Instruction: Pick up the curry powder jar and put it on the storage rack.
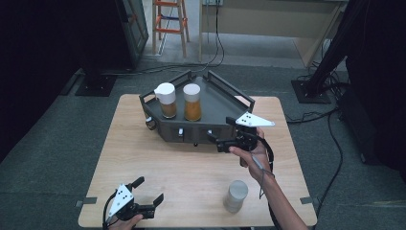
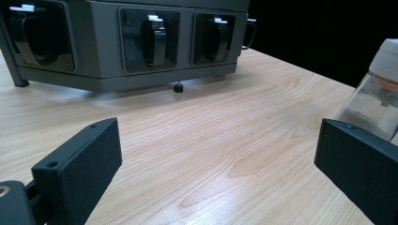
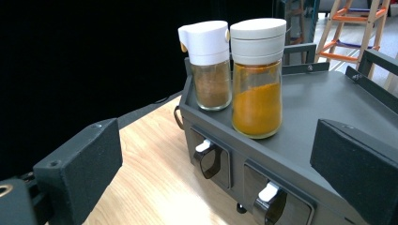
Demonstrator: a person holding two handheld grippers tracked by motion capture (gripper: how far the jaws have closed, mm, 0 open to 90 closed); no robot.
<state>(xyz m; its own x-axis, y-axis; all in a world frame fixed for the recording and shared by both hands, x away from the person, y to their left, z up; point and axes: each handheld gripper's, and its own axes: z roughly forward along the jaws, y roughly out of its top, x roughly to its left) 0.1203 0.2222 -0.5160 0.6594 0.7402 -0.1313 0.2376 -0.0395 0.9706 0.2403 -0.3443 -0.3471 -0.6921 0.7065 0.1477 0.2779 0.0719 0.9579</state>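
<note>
At lower left of the high view the left tool (image 1: 146, 190) rests on the wooden tabletop (image 1: 191, 163), jaws spread and empty. Centre frame, a grey angular rack (image 1: 218, 103) carries a brown spice jar (image 1: 167, 100) and an orange spice jar (image 1: 192, 102); no writing is legible, though the gripper views reveal its front hooks (image 3: 209, 158). The right tool (image 1: 214, 138), jaws spread, sits at the rack's front, with a third jar (image 1: 235, 196) at lower right.

I hold the left gripper (image 1: 147, 192) low at seven o'clock, jaws spread wide. My right gripper (image 1: 214, 139) sits centre-right, pointing nine o'clock, jaws parted.
</note>
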